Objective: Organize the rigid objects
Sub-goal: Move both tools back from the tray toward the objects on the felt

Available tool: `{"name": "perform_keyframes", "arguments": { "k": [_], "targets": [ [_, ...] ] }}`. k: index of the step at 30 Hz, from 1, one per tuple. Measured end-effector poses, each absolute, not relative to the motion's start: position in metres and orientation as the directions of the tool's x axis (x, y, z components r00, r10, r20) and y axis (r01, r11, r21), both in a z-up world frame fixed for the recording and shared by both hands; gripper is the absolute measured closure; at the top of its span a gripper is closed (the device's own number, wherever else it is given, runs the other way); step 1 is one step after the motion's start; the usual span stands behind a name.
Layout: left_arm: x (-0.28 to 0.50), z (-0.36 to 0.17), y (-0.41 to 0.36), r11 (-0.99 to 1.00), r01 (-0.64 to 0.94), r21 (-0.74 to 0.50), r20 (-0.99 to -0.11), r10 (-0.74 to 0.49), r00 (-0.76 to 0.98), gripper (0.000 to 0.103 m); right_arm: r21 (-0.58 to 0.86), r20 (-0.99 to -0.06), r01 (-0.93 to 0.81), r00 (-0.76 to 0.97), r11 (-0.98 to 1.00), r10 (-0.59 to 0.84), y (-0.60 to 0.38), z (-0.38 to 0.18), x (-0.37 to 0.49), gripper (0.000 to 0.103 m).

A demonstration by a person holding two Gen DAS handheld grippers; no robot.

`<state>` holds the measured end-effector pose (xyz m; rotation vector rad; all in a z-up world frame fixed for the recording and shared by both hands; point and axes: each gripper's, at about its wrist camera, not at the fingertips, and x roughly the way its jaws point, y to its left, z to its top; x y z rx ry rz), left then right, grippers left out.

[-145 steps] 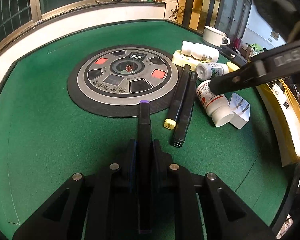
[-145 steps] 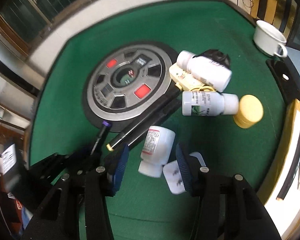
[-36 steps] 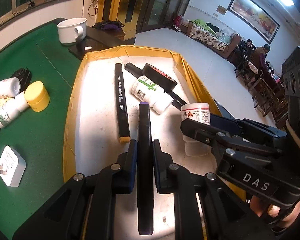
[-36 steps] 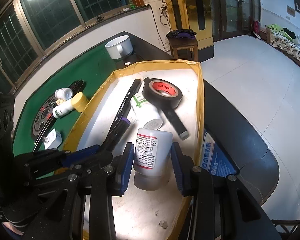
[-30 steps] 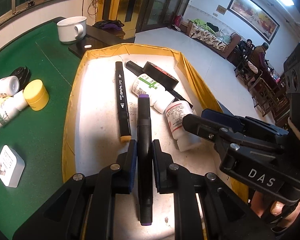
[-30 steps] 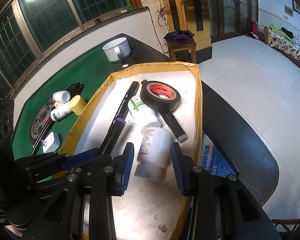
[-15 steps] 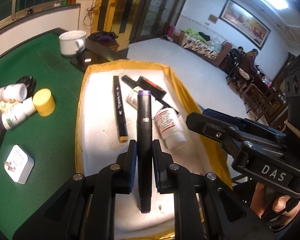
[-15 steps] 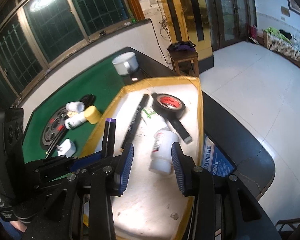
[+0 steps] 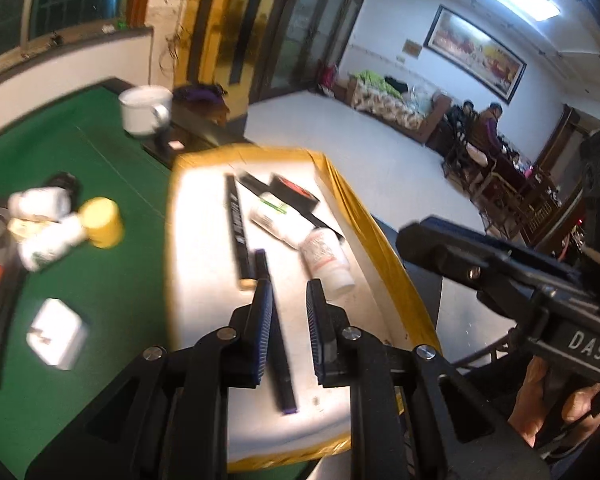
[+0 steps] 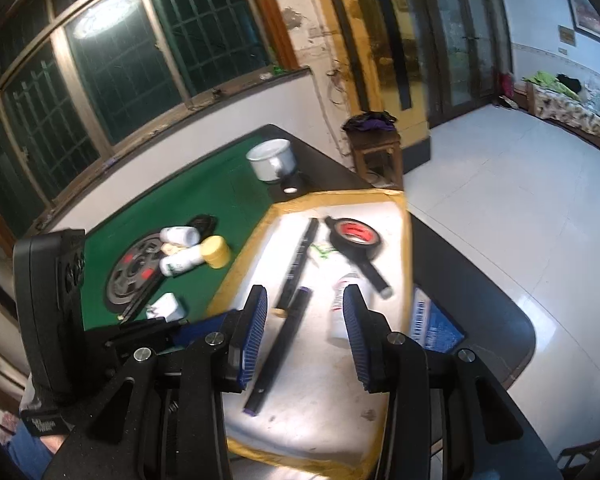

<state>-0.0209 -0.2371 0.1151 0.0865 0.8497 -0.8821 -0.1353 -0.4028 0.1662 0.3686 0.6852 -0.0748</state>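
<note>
My green surface [image 9: 100,280] bears the yellow-rimmed tray [image 9: 380,248]; inside it lie the purple-capped marker [image 9: 278,360] and, beside it, the white bottle [image 9: 326,258]. My left tool [image 9: 288,308] and right tool [image 10: 304,320] — both empty, jaws parted — hover above the tray.

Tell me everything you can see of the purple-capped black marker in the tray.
The purple-capped marker is a long, slim black stick, plastic by its look, with a purple end cap at each tip. It lies flat and free on the white floor of the yellow-rimmed tray, its far tip beside the other black marker. Neither claw touches it.
</note>
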Motion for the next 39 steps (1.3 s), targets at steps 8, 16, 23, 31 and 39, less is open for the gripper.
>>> {"name": "perform_keyframes", "arguments": {
  "k": [8,16,23,31,39],
  "targets": [
    [0.032,0.115,-0.123,0.784,0.608,-0.125,-0.722,-0.492,0.487,0.088,0.317,-0.602,-0.04,0.764,0.948,0.233,-0.333,0.172,-0.126,0.068],
    [0.124,0.065,-0.047,0.824,0.545,-0.153,-0.837,-0.401,0.371,0.088,0.318,-0.614,-0.134,0.725,0.938,0.312,-0.285,0.156,-0.11,0.068],
    [0.138,0.047,-0.064,0.803,0.583,-0.126,-0.857,-0.385,0.344,0.088,0.308,-0.641,-0.128,0.704,0.943,0.305,-0.28,0.149,-0.106,0.068],
    [0.157,0.039,-0.074,0.821,0.562,-0.105,-0.865,-0.354,0.356,0.085,0.322,-0.658,-0.121,0.684,0.939,0.314,-0.275,0.145,-0.095,0.068],
    [0.136,0.032,-0.057,0.856,0.517,-0.029,-0.864,-0.282,0.418,0.091,0.332,-0.679,-0.145,0.649,0.932,0.343,-0.251,0.143,-0.081,0.068]
  ]
}}
